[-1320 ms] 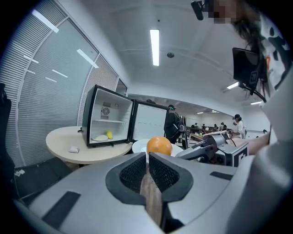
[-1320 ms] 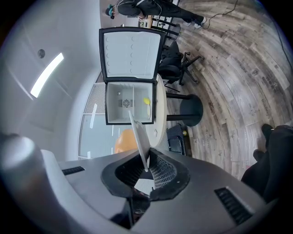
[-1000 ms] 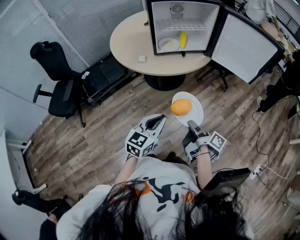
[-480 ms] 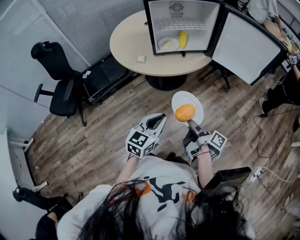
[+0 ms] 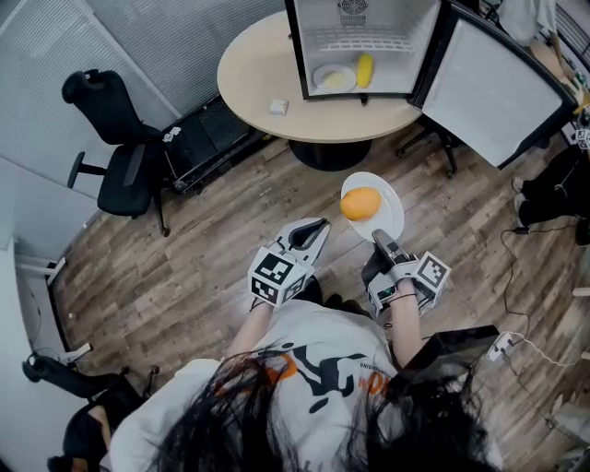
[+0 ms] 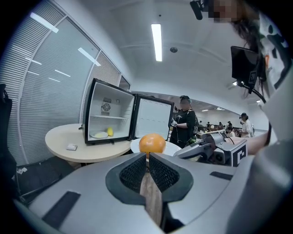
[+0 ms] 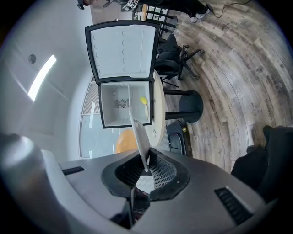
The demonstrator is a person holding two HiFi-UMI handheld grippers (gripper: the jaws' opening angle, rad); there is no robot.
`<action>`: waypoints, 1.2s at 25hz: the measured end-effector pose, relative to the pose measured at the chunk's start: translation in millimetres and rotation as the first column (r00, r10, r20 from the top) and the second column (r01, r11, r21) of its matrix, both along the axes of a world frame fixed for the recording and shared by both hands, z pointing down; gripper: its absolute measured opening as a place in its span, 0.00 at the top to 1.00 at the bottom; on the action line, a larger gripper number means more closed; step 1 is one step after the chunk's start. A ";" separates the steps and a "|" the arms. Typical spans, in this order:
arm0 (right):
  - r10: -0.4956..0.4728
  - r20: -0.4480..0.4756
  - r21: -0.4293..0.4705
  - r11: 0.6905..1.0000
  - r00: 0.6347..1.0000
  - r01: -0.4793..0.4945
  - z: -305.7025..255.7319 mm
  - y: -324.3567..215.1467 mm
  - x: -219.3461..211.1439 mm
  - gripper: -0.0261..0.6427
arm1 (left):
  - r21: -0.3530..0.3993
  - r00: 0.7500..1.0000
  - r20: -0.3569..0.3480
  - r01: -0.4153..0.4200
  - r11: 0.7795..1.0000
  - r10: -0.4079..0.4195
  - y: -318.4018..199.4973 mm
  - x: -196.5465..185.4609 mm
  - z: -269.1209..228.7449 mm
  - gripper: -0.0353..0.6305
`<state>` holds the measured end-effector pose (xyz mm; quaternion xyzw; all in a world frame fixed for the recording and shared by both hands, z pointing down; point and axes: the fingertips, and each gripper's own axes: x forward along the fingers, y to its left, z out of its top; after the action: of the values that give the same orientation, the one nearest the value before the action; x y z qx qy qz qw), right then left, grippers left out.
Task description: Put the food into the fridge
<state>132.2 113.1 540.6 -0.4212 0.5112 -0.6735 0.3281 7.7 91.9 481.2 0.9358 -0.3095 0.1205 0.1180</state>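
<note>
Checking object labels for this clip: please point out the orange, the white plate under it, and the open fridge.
orange [image 5: 360,203], head view, centre of its top surface.
white plate [image 5: 392,210], head view, bare part right of the orange.
fridge [image 5: 396,20], head view, white back wall inside.

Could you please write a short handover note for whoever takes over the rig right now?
Left gripper: shut, empty, beside the plate.
Right gripper: shut on the rim of the plate, which carries the orange, held short of the table.
Fridge: on the table, door open.
Done: a second plate and a yellow item are inside.
Left: take the plate with the orange to the fridge and set it inside, probably keeping it level.
</note>
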 end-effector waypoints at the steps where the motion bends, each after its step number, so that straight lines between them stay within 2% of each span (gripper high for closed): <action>1: -0.001 0.001 -0.002 1.000 1.000 0.001 1.0 -1.8 0.3 0.91 | 0.002 1.000 0.000 0.003 1.000 -0.003 -2.0 -0.2 -1.0 0.93; 12: 0.014 -0.002 -0.006 1.000 1.000 -0.014 5.0 -41.2 4.9 0.91 | 0.004 1.000 -0.006 0.001 1.000 -0.001 -42.7 -0.3 2.2 0.93; 20: 0.047 0.005 0.000 0.999 0.999 -0.047 4.7 -103.1 1.3 0.91 | 0.010 1.000 -0.006 -0.019 1.000 0.019 -112.2 -6.1 1.7 0.93; 30: 0.076 0.001 -0.005 0.997 0.997 -0.076 -5.1 -179.9 -10.8 0.91 | 0.006 0.997 -0.038 -0.066 0.998 0.066 -196.4 -9.7 -4.8 0.93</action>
<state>121.4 -66.7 535.6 -0.4405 0.4931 -0.6621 0.3528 -2.0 -104.5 476.4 0.9479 -0.2764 0.1056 0.1178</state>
